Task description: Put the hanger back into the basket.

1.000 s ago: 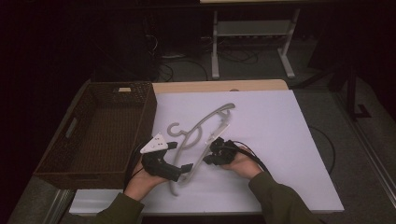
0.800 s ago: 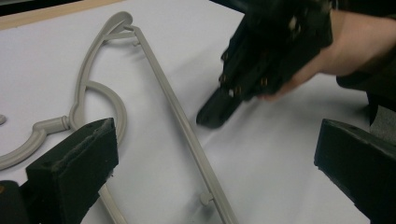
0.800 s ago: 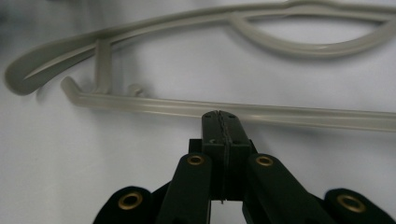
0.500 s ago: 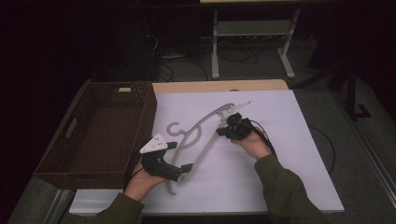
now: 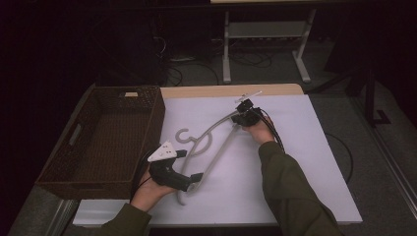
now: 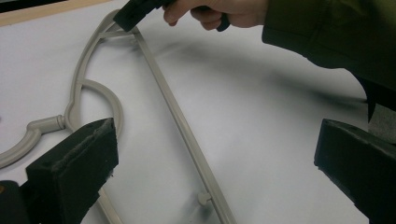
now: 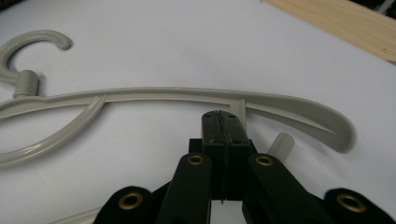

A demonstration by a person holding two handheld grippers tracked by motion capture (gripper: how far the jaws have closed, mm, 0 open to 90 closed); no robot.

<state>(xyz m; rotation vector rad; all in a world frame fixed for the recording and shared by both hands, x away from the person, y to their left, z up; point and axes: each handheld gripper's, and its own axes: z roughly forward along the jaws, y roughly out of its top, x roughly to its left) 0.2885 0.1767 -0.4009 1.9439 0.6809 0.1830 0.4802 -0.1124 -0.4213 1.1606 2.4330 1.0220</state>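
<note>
High view: right hand-held gripper (image 5: pixel 244 114) closed at hanger (image 5: pixel 212 146) far end, grip unclear | left hand-held gripper (image 5: pixel 193 178) gapes | hanger may swing

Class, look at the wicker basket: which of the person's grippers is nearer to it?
Left. The left gripper sits just beside the basket, near its front corner; the right gripper is farther off, at the hanger's far end.

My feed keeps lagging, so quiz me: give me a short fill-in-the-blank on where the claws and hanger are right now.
1. The grey hanger lies on the ____ sheet.
2. The left claw has its jaws ____.
3. The right claw, jaws ____, is at the hanger's far end.
4. The wicker basket sits on the table's ____ side.

Missing words: white; open; shut; left
</note>
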